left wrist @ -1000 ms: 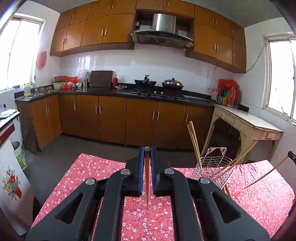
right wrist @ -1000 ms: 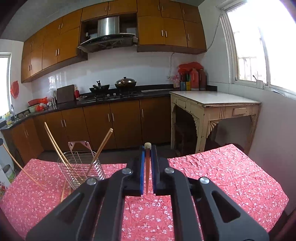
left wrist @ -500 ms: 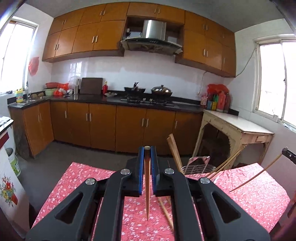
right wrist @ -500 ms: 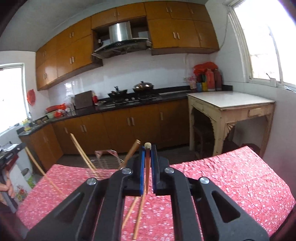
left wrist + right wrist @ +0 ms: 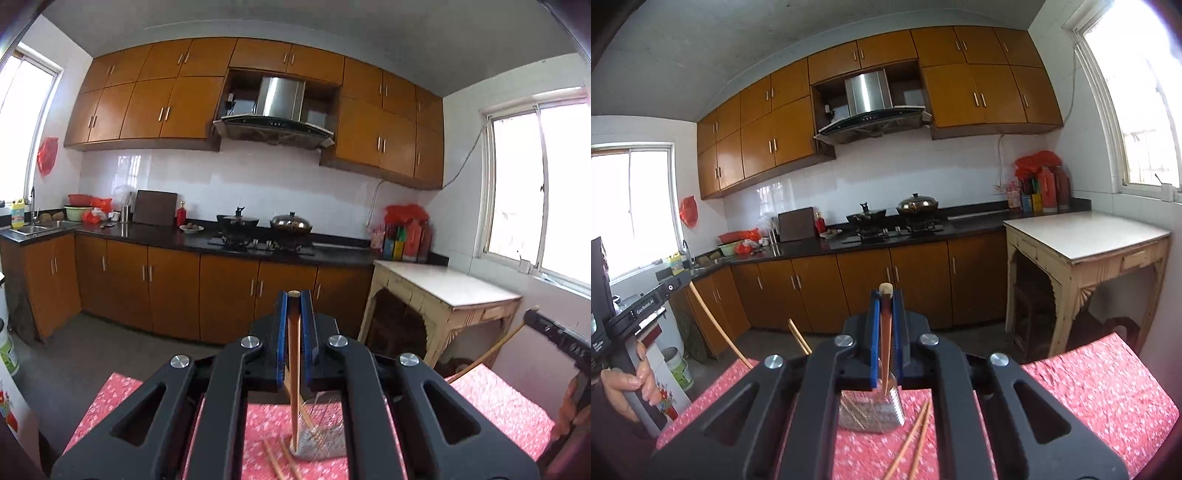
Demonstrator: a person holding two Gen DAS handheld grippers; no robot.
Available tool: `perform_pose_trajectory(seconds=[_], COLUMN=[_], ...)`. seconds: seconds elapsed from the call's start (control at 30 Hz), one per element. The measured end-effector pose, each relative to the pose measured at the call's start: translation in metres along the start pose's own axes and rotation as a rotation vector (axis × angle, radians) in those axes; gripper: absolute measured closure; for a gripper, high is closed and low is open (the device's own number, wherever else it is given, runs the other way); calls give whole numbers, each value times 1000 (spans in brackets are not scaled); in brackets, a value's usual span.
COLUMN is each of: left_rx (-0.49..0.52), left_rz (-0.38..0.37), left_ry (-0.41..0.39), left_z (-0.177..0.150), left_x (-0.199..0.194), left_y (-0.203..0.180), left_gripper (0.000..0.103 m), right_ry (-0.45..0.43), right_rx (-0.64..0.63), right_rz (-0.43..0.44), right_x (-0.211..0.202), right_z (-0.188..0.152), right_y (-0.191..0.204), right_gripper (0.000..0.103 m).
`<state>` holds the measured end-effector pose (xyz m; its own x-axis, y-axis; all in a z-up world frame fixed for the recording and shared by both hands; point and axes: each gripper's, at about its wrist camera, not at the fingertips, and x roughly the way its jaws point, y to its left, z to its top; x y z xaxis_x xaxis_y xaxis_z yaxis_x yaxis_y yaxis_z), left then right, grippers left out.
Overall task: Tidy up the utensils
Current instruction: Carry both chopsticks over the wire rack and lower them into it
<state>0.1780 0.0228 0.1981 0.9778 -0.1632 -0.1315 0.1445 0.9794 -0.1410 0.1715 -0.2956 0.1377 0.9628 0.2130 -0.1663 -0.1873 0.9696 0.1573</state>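
A desk [image 5: 495,402] covered in a red floral cloth is filling the lower part of both wrist views, with a kitchen of orange-brown cabinets [image 5: 166,284] running behind it. A pale side table [image 5: 1086,240] is standing by the window, well apart from the desk.

The left gripper [image 5: 294,306] is sitting large in the foreground of its own view, its 2 blue-lined fingers [image 5: 281,332] clenched on 1 chopstick [image 5: 294,376]. That chopstick is hanging straight down, and its lower tip is reaching the wire basket [image 5: 325,439] that is resting on the cloth. In the right wrist view the same gripper is showing at the left edge, held by the person's left hand [image 5: 628,384].

The right gripper [image 5: 885,306] is likewise closed tight on a second chopstick [image 5: 885,354], which is pointing down into the basket [image 5: 871,413] just below the fingers [image 5: 874,332]. In the left wrist view this gripper is appearing at the far right edge, with its chopstick slanting down toward the desk.

2 loose chopsticks [image 5: 912,439] are lying on the cloth just beside the basket, side by side. Another 1 [image 5: 799,341] is leaning up out of the basket at a tilt, partly hidden behind the right gripper's body.
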Motion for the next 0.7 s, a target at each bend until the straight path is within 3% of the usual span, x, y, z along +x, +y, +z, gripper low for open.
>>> perform_pose_trajectory(seconds=[0.33,0.7], left_rx=[-51,-47], left_rz=[2,38], left_ry=[-18,92], left_z=[2,-37], left_x=[54,118], left_y=[-18,-24], left_gripper=[96,96], right_ry=[79,182], right_rx=[-10,9], right_rz=[0,26], right_x=[81,137], right_z=[1,-21], right_y=[11,1], right_gripper=[96,96])
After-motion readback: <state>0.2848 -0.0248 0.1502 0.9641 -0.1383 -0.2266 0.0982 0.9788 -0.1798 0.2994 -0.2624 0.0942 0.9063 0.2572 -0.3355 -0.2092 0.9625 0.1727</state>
